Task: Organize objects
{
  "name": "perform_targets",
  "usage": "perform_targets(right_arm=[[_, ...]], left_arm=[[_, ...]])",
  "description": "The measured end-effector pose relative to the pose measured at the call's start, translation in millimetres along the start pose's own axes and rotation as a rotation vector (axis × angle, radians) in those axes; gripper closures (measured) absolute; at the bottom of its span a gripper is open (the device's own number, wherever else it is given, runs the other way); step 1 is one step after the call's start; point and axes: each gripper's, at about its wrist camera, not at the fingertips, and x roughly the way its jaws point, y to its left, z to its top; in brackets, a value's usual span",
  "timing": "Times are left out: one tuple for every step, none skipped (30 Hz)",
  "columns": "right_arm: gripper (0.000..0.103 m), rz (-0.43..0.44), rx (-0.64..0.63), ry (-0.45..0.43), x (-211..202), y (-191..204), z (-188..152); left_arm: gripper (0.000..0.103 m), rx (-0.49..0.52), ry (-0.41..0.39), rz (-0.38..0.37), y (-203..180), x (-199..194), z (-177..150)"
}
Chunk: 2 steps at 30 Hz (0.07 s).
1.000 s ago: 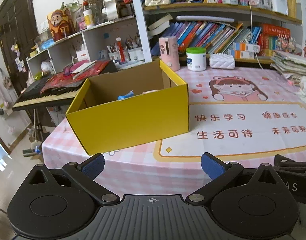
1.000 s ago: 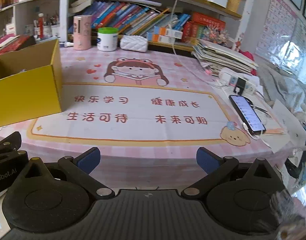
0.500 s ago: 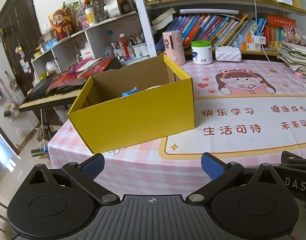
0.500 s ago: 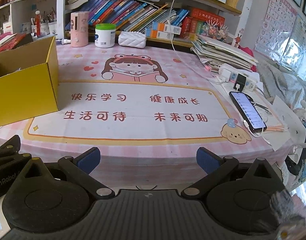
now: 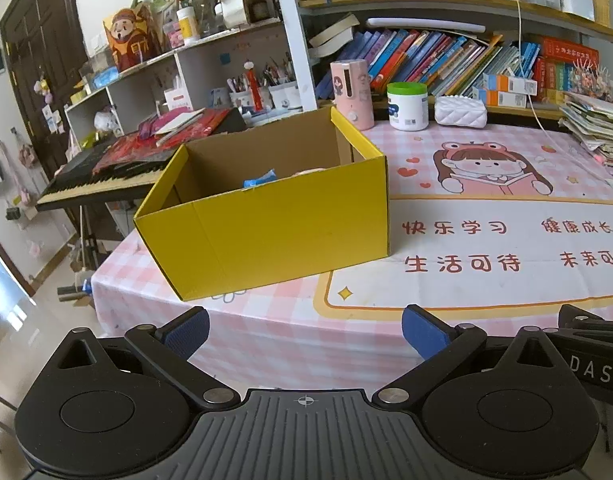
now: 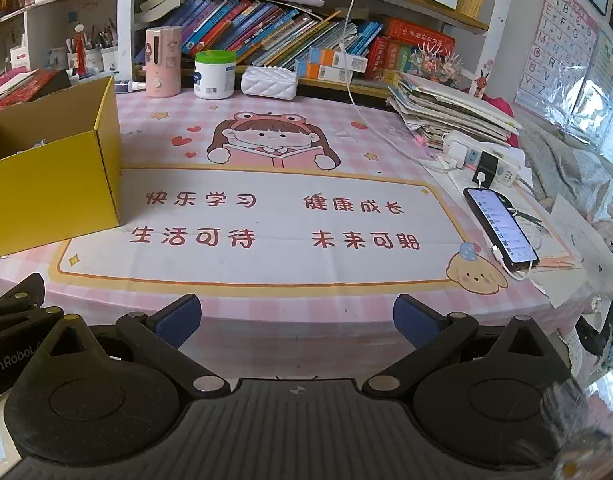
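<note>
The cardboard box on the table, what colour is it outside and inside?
The box is yellow outside and plain brown inside, seen best in the left wrist view.

A pink-checked table point(image 6: 266, 312) carries a yellow box point(image 5: 274, 224), phone point(image 6: 500, 226), white jar point(image 6: 214, 76) and paper stack point(image 6: 450, 112).

An open yellow cardboard box point(image 5: 274, 220) stands on the pink checked counter point(image 5: 290, 320), near its left corner, with a blue wrapper point(image 5: 259, 178) showing inside. The left claw point(image 5: 304, 330) hovers empty before the counter's edge, its blue-padded fingers point(image 5: 186, 330) spread wide.
</note>
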Motion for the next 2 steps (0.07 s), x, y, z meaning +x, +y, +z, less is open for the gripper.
perform_targets(right_arm=[[0.000,0.000,0.000,0.001,-0.1,0.2,-0.1],[0.000,0.000,0.000,0.003,0.3,0.3,0.2]], left_arm=[[0.000,-0.001,-0.001,-0.001,0.1,-0.1,0.3],[0.000,-0.002,-0.003,-0.003,0.0,-0.1,1.0]])
